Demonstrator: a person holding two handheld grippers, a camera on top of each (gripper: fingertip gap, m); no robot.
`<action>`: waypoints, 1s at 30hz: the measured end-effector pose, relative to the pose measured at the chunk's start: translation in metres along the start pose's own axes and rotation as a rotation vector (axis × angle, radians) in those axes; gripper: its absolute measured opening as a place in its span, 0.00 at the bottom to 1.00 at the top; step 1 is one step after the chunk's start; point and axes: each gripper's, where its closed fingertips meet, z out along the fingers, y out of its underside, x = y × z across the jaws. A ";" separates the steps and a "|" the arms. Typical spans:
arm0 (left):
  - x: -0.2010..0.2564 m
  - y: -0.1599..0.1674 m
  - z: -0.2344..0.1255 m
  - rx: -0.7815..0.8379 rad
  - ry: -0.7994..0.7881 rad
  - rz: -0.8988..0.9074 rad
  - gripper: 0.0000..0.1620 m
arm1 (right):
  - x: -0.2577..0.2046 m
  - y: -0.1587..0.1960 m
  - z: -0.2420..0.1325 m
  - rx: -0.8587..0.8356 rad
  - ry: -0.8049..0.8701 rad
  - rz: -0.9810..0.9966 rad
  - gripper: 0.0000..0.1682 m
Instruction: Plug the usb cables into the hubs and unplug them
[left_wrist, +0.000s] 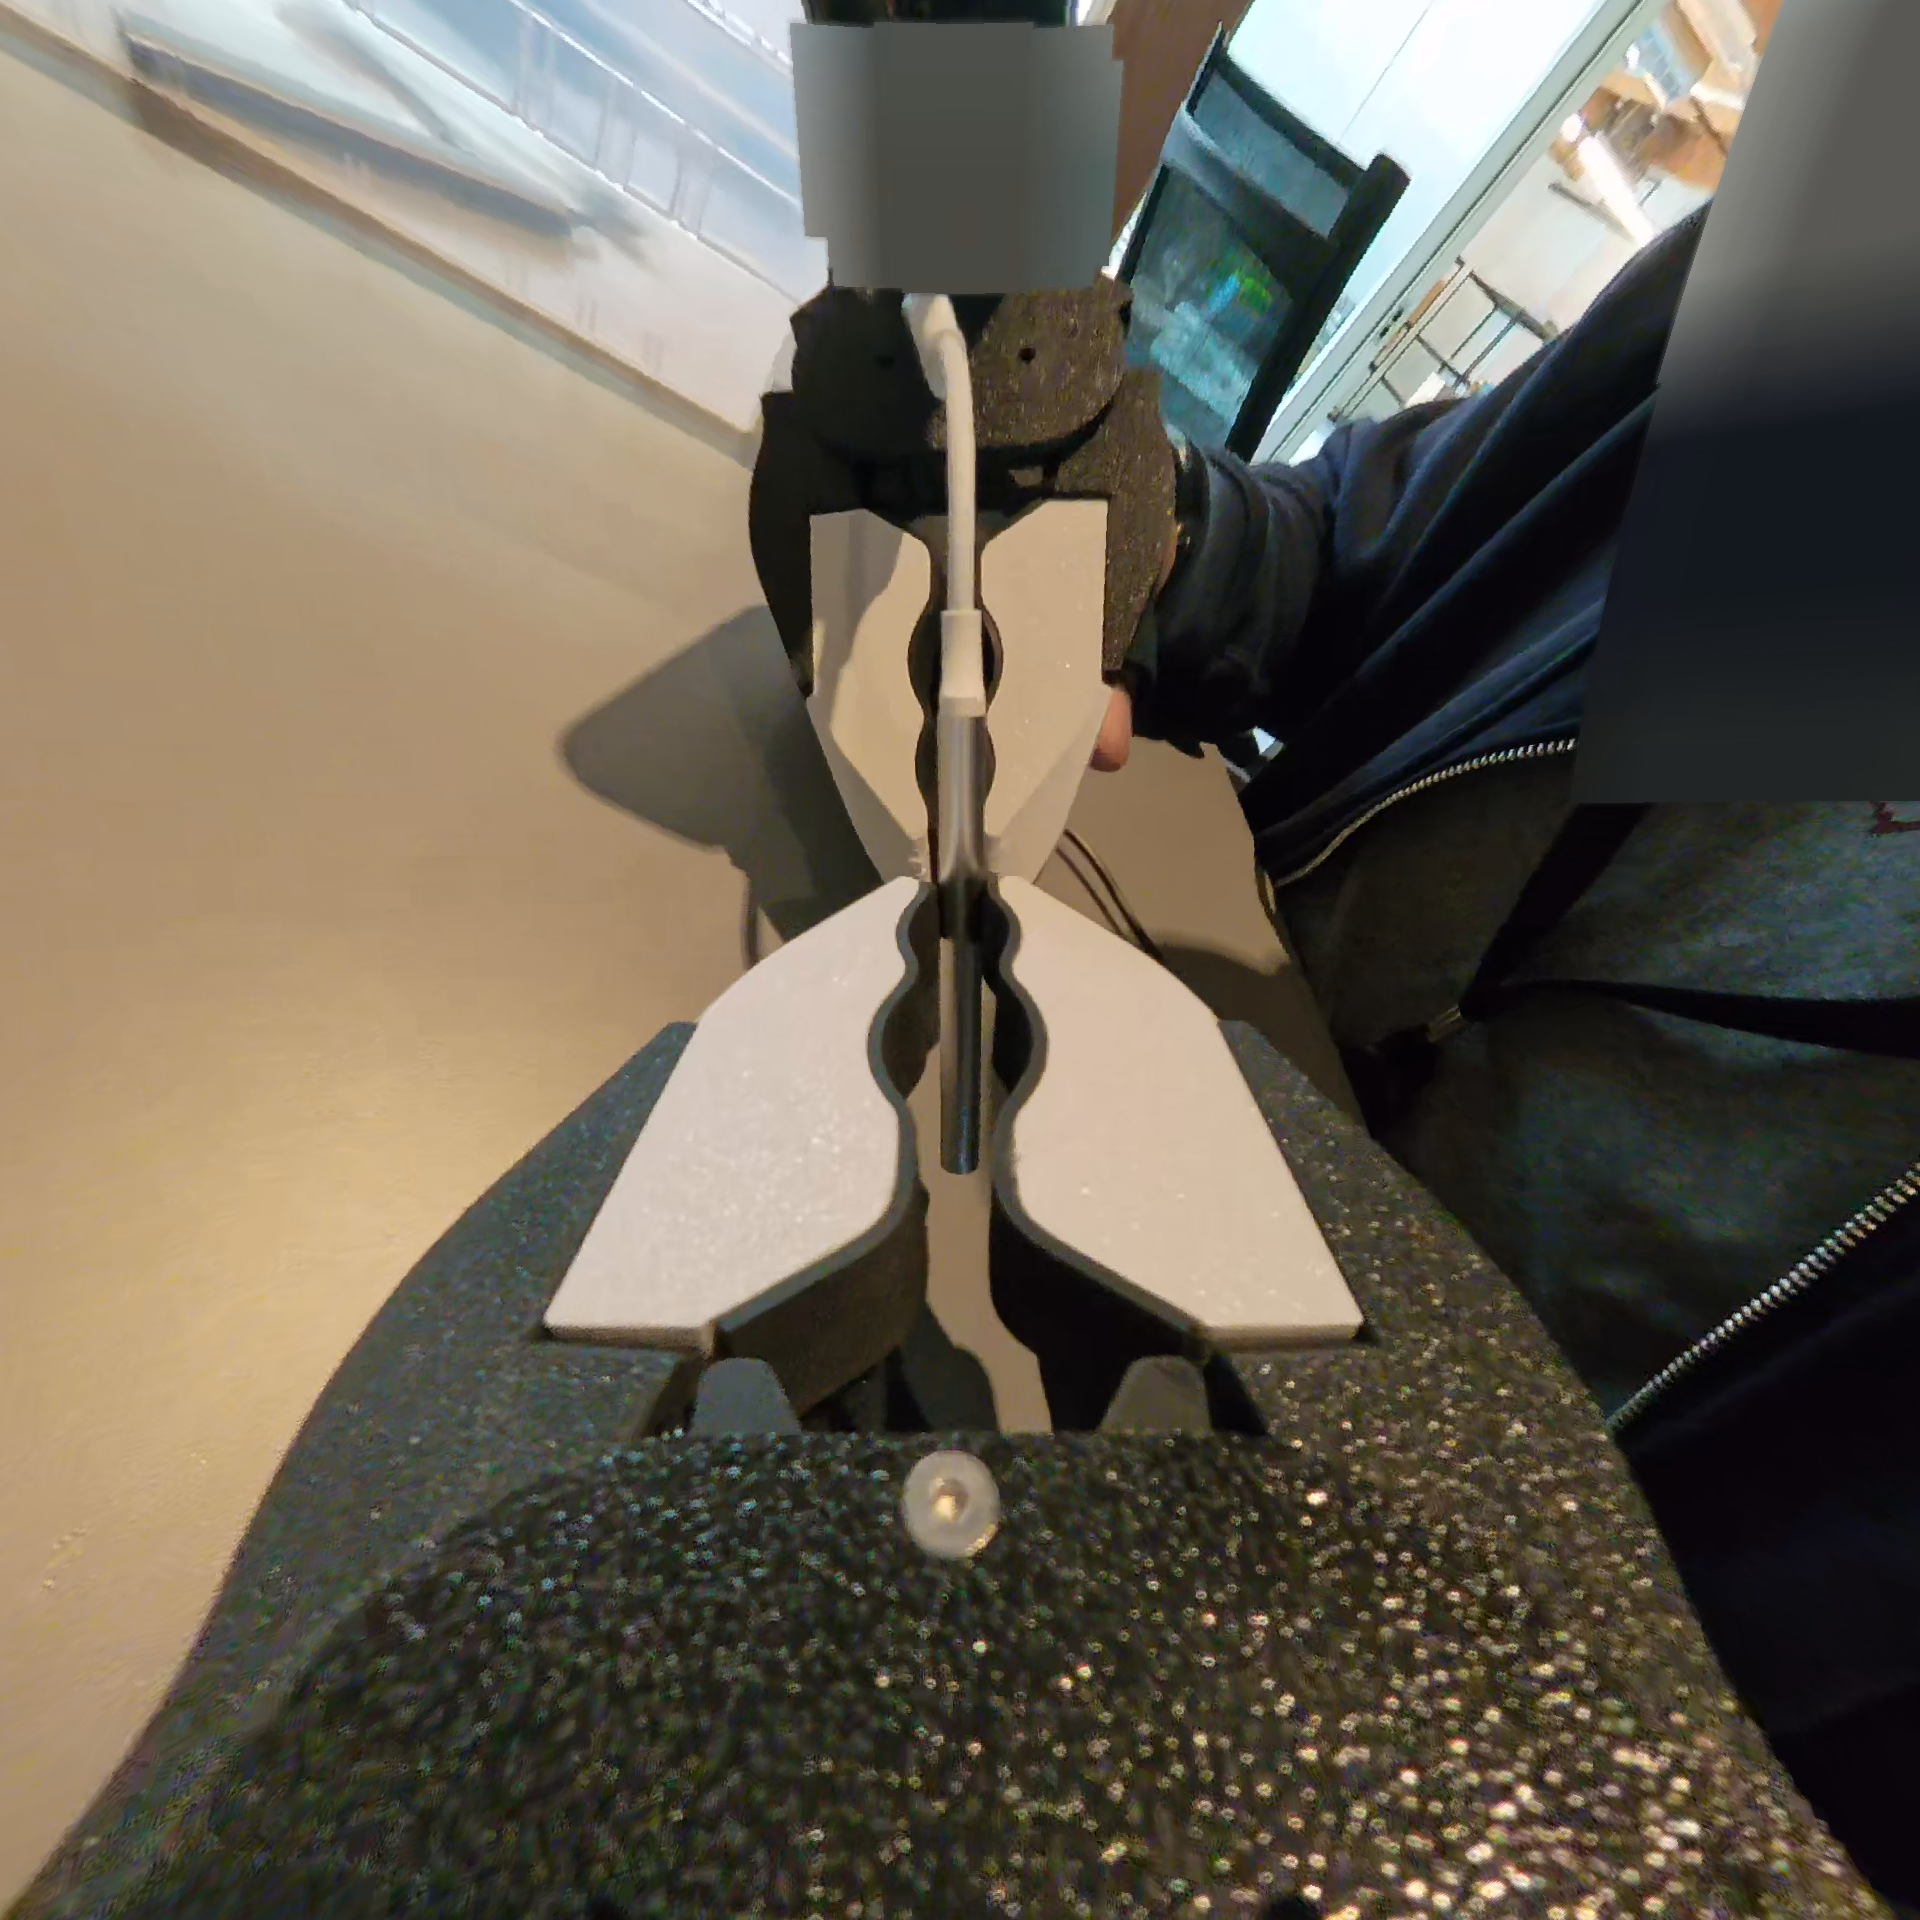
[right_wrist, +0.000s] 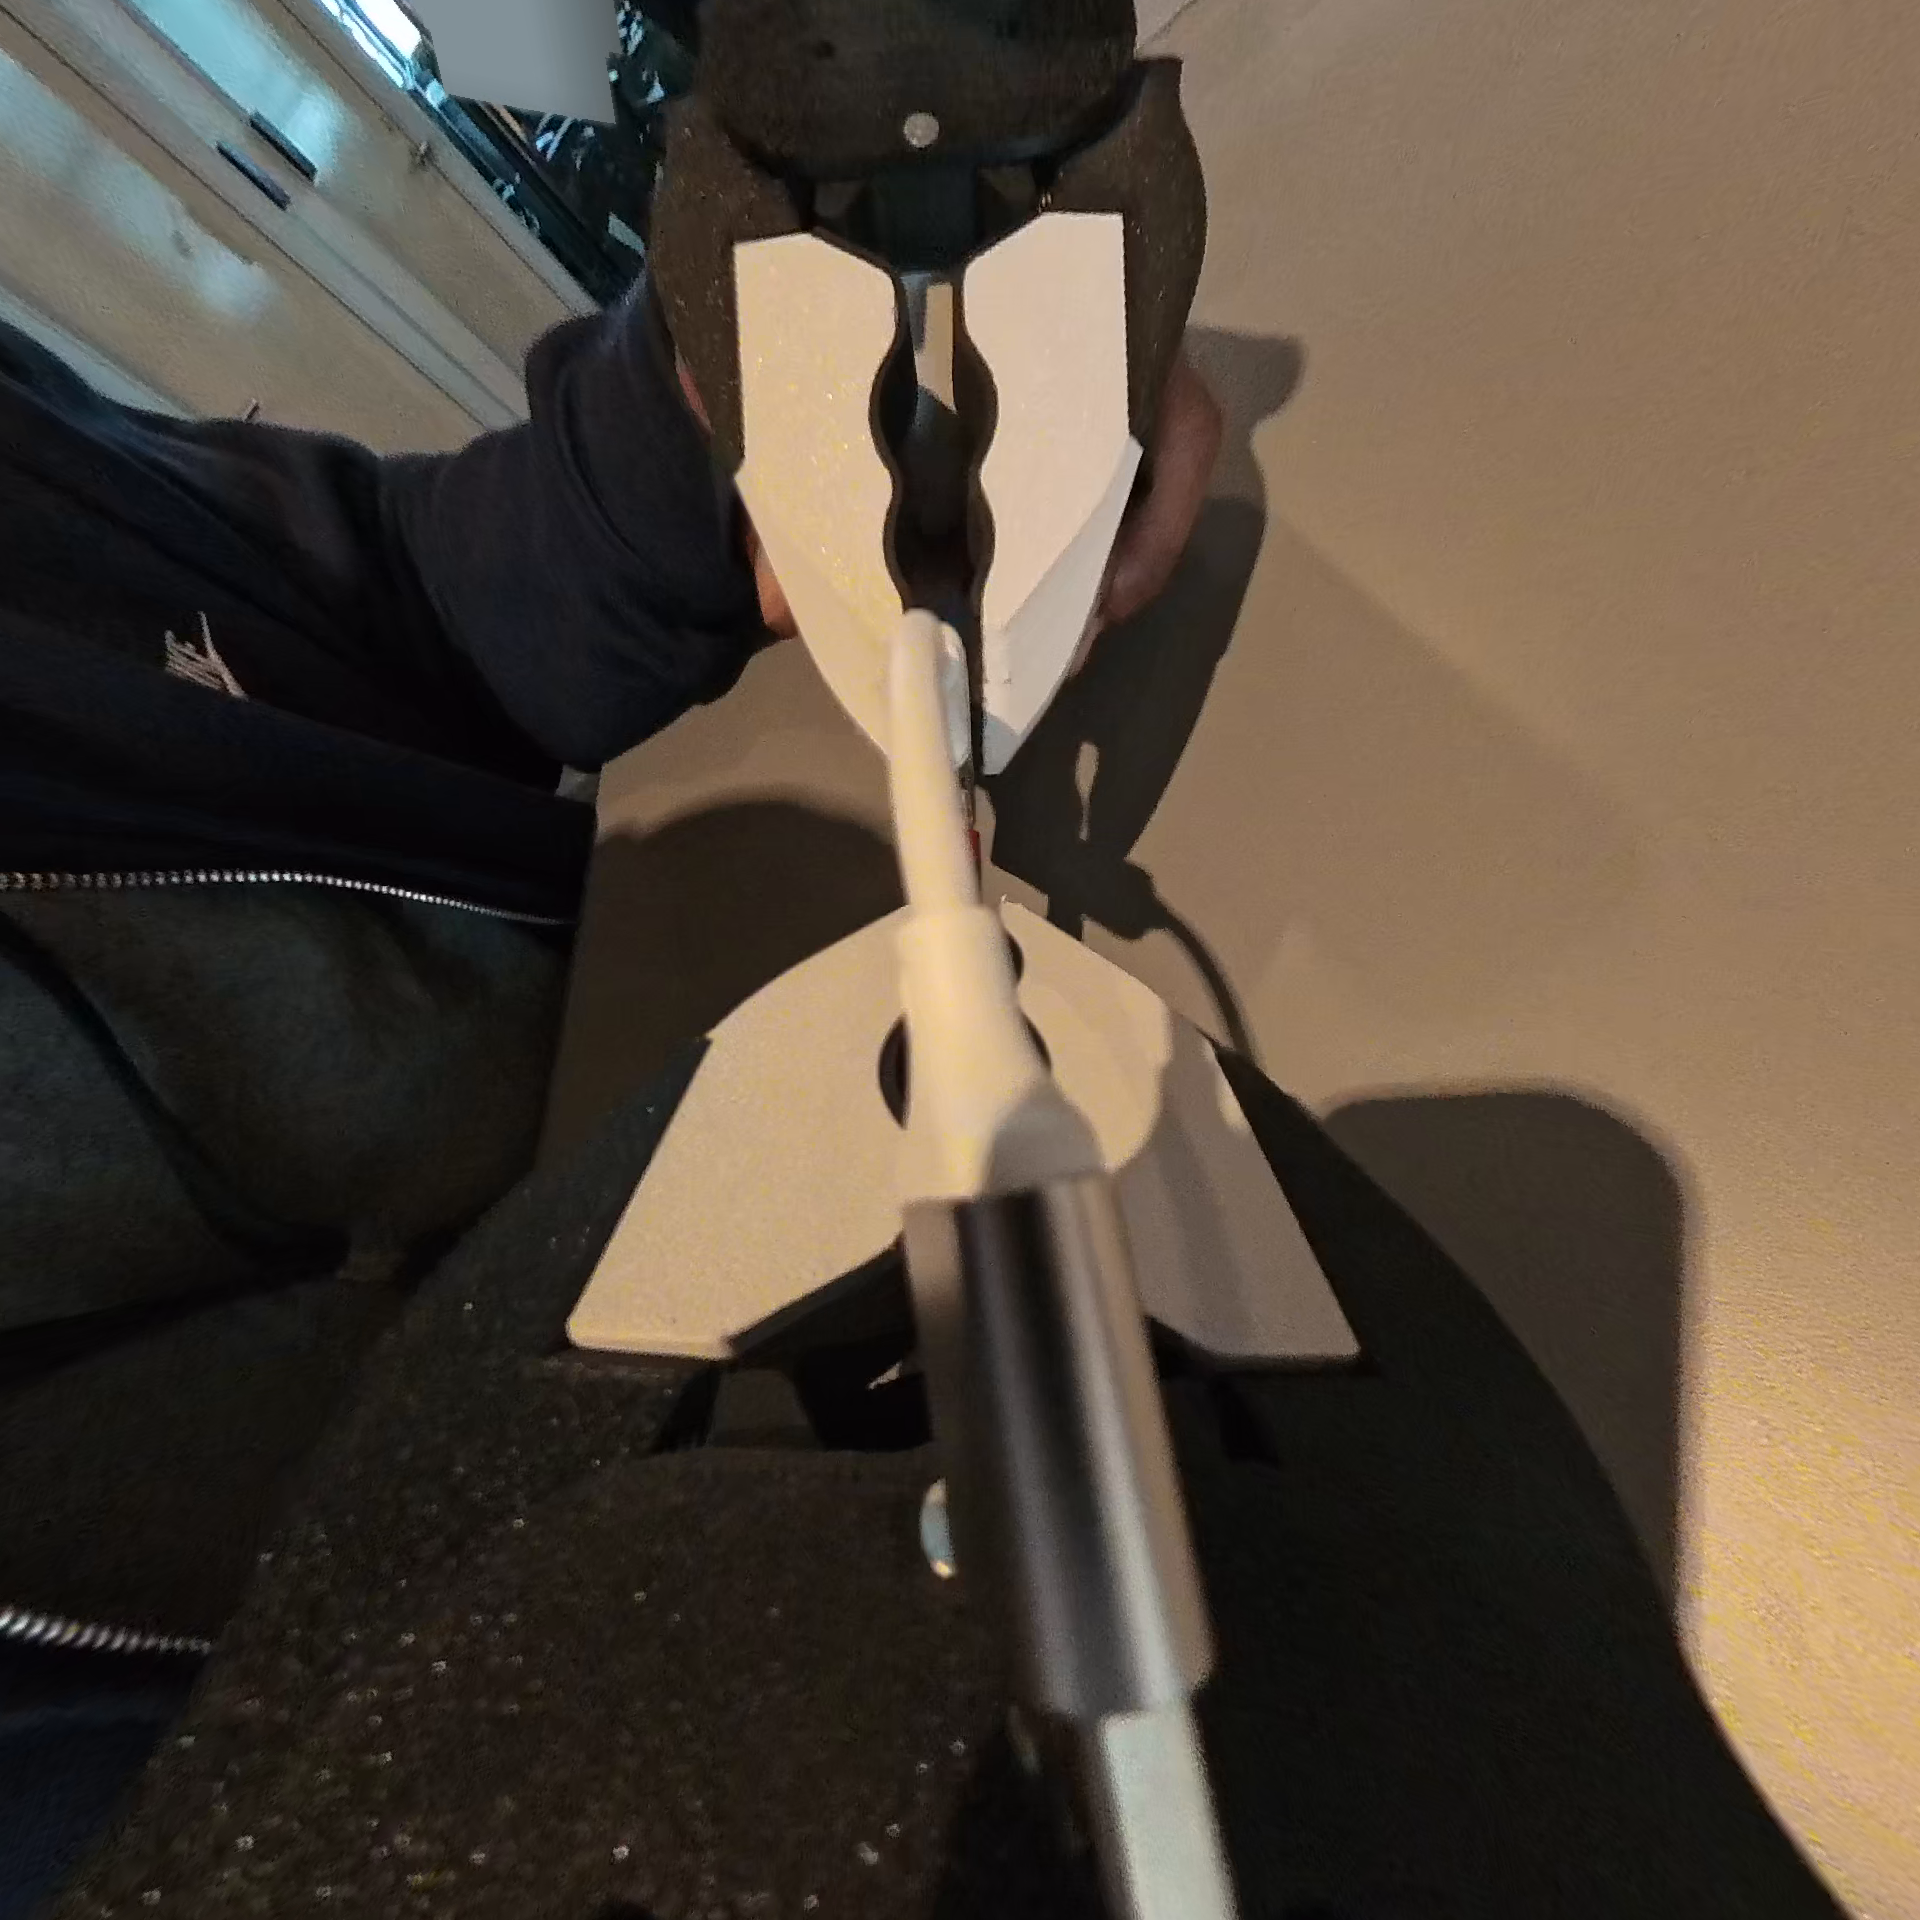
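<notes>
Centre frame — left gripper (left_wrist: 961, 904) clenched on a thin dark hub (left_wrist: 961, 1039). Facing it, right gripper (right_wrist: 961, 925) grips a white USB cable (right_wrist: 940, 810) plug, tips nearly meeting above the beige table (left_wrist: 312, 831)

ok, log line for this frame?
left gripper: shut on hub | right gripper: shut on white plug | plug tip at hub edge, seating unclear

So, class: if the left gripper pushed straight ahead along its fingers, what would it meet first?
The right gripper, which faces it tip to tip. The left gripper holds a dark hub; the white cable plug lies between. Depth is unclear.
</notes>
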 end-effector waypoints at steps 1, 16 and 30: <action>-0.001 -0.002 -0.001 0.018 -0.001 -0.005 0.05 | 0.000 -0.003 -0.001 0.018 0.002 0.005 0.04; -0.009 -0.041 -0.007 0.313 -0.027 -0.073 0.05 | 0.006 -0.033 -0.017 0.234 0.050 0.054 0.04; -0.007 -0.049 -0.011 0.363 -0.001 -0.091 0.05 | 0.002 -0.037 -0.024 0.244 0.004 0.092 0.04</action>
